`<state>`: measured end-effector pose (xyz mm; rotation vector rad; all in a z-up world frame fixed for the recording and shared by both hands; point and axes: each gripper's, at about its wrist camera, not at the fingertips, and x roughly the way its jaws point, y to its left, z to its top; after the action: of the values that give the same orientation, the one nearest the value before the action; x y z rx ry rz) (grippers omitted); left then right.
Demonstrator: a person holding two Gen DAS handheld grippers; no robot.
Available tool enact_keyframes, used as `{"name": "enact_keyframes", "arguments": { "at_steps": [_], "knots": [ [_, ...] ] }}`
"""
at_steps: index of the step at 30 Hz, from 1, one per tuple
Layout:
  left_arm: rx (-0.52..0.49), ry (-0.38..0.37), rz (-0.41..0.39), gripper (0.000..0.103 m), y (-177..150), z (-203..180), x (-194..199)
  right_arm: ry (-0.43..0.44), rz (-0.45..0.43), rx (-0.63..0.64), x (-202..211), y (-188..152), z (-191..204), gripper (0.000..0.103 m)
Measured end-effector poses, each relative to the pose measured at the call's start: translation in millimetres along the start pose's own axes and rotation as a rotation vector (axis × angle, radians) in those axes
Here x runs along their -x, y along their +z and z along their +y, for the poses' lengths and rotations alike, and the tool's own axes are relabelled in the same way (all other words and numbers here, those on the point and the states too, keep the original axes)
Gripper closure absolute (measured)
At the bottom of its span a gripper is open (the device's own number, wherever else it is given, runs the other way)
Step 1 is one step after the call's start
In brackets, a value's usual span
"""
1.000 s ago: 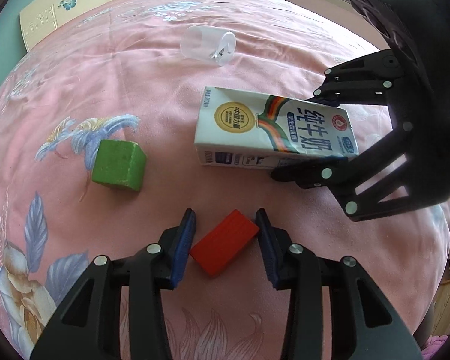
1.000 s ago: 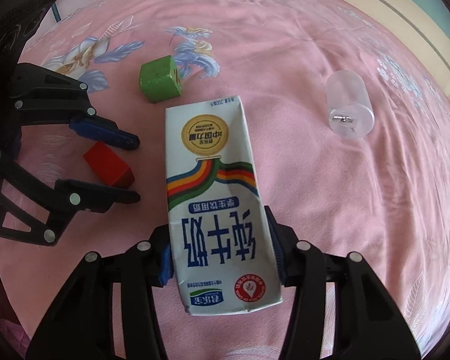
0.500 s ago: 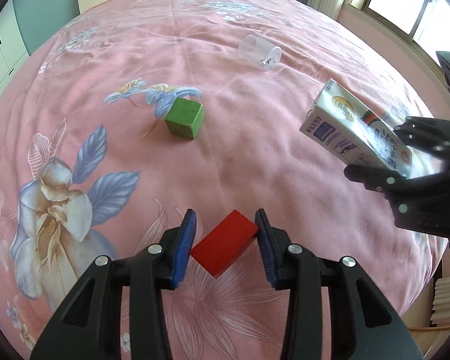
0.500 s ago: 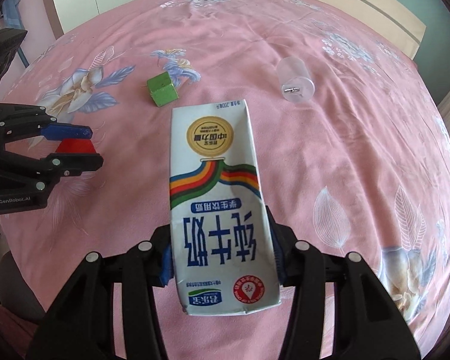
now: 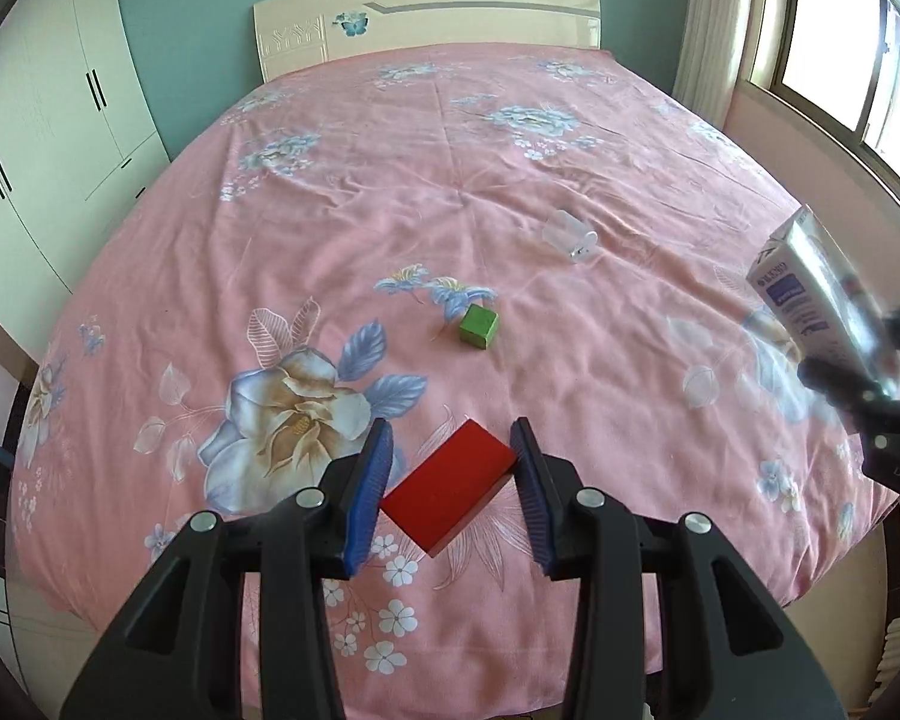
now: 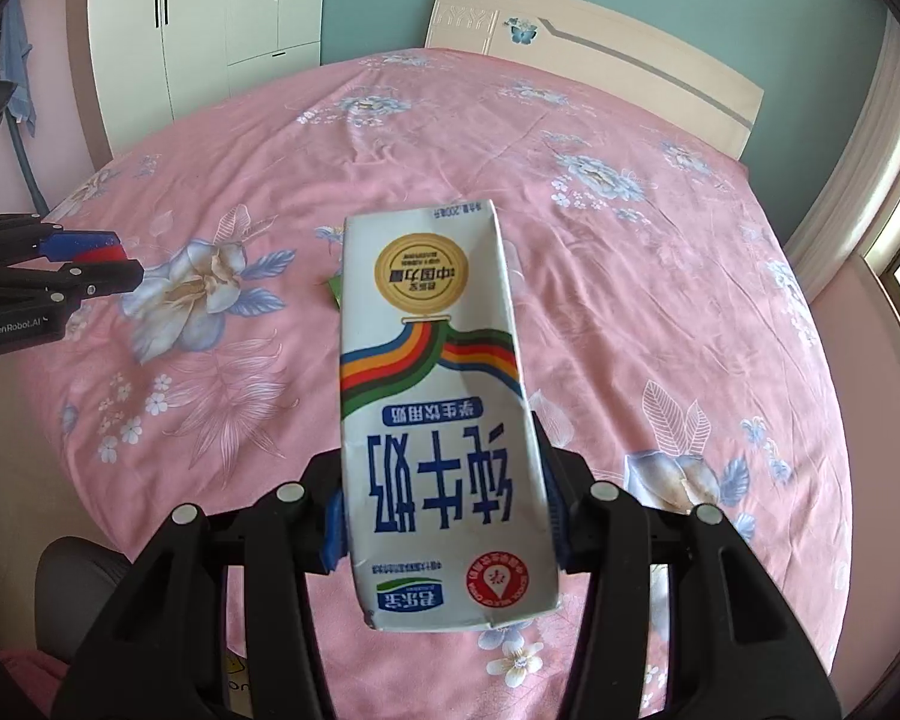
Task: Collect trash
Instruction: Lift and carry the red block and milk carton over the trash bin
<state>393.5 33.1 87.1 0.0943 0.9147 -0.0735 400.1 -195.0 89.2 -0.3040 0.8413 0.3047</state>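
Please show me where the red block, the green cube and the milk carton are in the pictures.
red block (image 5: 450, 489): left wrist view, on its top face.
green cube (image 5: 479, 327): left wrist view, on its front face.
milk carton (image 6: 435, 396): right wrist view, on the printed front, at the rainbow stripes.

A white milk carton (image 6: 444, 414) with a rainbow stripe and gold seal is held aloft above the pink bed, and so is a flat red block (image 5: 448, 487). A clear plastic cup (image 5: 569, 235) lies sideways on the bed.

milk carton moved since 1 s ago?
Yes. The carton, clamped in the right gripper, has been lifted off the bed, where it lay beside the green cube.
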Motion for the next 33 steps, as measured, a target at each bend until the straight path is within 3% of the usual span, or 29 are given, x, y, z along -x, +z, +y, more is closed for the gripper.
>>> {"name": "enact_keyframes", "arguments": {
  "at_steps": [7, 18, 25, 33],
  "knots": [
    [0.003, 0.026, -0.148, 0.06, -3.2, 3.4, 103.9, -0.042, -0.134, -0.005, 105.9, -2.1, 9.1, 0.053],
    [-0.032, 0.064, -0.267, 0.06, -42.7, -0.2, 213.6, -0.064, -0.26, 0.017, 228.2, -32.1, 33.5, 0.053],
    [-0.094, 0.087, -0.253, 0.06, -81.5, -7.4, 230.0, -0.054, -0.275, 0.029, 265.2, -61.4, 48.5, 0.053],
    [-0.117, 0.079, -0.19, 0.06, -124.0, -8.3, 205.7, -0.035, -0.236, 0.046, 260.3, -99.4, 66.3, 0.053]
  ]
}}
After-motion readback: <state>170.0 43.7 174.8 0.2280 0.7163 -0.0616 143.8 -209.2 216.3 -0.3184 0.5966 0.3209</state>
